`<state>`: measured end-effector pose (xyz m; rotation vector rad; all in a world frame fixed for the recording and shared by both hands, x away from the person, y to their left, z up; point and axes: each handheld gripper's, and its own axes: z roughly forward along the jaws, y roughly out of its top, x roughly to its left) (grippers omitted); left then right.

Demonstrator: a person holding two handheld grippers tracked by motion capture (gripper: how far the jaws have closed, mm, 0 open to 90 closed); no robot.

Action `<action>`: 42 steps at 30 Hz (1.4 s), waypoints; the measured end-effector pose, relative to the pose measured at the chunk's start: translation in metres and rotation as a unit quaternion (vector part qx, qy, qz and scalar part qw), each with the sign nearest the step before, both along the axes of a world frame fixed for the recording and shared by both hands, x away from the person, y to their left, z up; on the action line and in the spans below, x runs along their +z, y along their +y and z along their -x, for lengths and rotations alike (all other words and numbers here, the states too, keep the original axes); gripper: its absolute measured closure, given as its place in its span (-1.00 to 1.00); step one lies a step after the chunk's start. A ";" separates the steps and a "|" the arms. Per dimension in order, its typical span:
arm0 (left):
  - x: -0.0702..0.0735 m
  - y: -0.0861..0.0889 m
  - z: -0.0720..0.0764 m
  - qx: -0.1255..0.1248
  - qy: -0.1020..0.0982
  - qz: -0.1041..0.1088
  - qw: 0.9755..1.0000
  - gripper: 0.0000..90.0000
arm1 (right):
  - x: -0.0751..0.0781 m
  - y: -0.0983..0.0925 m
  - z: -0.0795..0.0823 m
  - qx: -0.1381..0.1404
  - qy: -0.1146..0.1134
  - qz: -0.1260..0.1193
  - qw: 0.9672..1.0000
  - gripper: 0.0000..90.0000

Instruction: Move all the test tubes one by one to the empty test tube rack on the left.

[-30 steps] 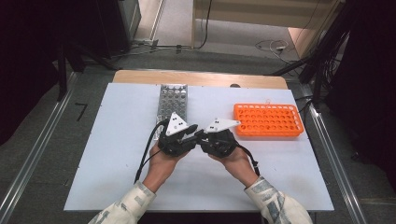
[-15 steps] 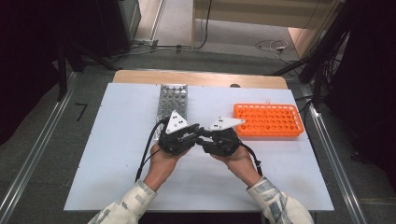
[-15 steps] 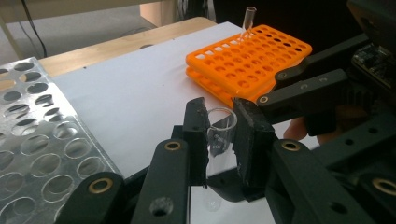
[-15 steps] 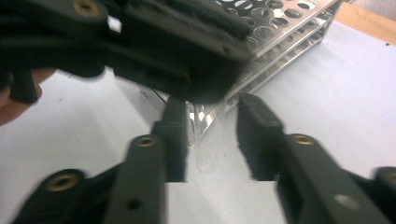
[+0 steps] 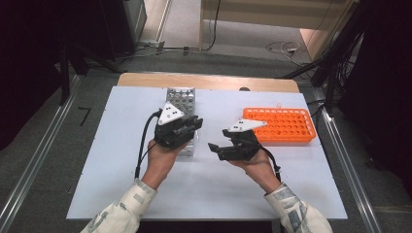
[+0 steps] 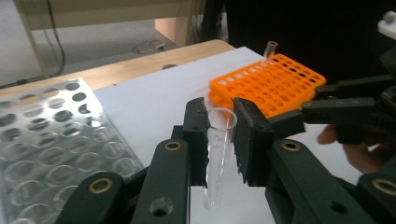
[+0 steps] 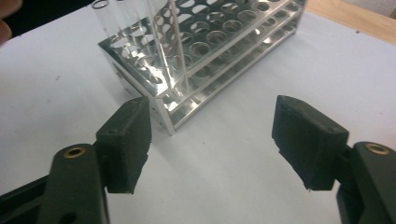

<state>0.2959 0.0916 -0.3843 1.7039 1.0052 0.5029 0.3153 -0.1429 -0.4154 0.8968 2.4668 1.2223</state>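
My left gripper point(image 6: 220, 116) is shut on a clear test tube point(image 6: 218, 154), which hangs upright between its pads. In the high view this gripper point(image 5: 194, 124) hovers over the near end of the metal tube rack point(image 5: 180, 97). My right gripper point(image 7: 212, 135) is open with nothing between its pads; its jaws have just been opening. It sits in the high view point(image 5: 214, 148) to the right of the left one, with a gap between them. The orange tube rack point(image 5: 282, 125) lies at the right, one clear tube point(image 6: 269, 48) standing in its far corner.
The metal rack point(image 7: 210, 46) stands just ahead of the right gripper's jaws, with clear glass upright at its near corner. The white tabletop point(image 5: 121, 160) has free room at the front and left. A wooden strip point(image 5: 209, 81) borders the far edge.
The two grippers, close together before, have drawn apart. The right one has opened and moved right; the left one has moved left and up toward the metal rack.
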 end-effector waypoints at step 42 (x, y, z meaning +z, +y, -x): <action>-0.011 0.063 -0.037 0.135 -0.008 -0.056 0.989 0.68 | 0.000 -0.014 -0.010 -0.028 0.012 -0.006 1.000 -0.55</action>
